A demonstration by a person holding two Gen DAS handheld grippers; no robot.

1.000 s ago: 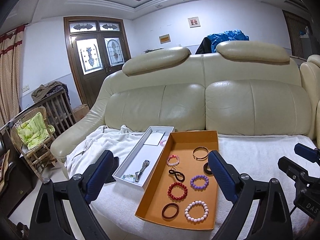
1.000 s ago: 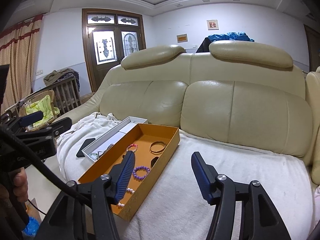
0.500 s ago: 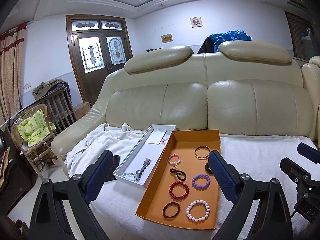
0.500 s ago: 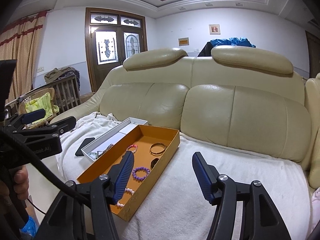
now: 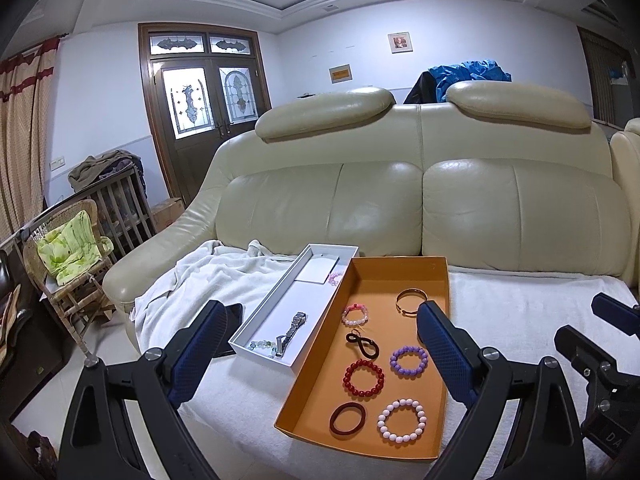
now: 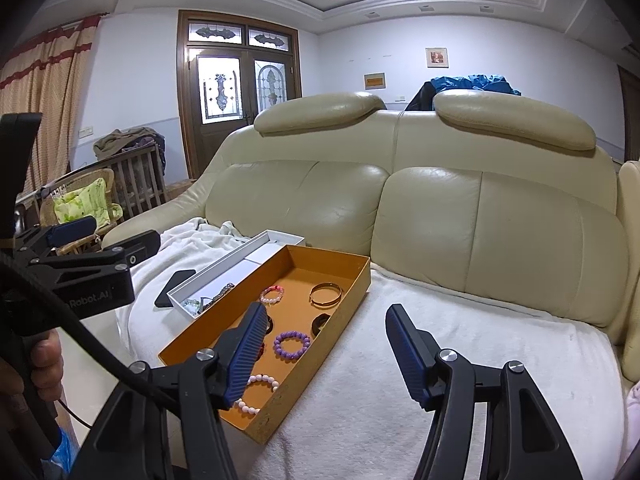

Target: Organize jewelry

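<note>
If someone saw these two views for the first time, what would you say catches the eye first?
The orange tray on the towel-covered sofa seat stands out, with its loose bracelets: a purple bead bracelet, a red bead bracelet and a gold bangle further back. Against its left side lies a long white box holding a silver watch. Both the left gripper and the right gripper hang open above the seat, holding nothing.

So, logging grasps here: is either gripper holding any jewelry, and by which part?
Nothing is held. The left gripper and right gripper are both open.
</note>
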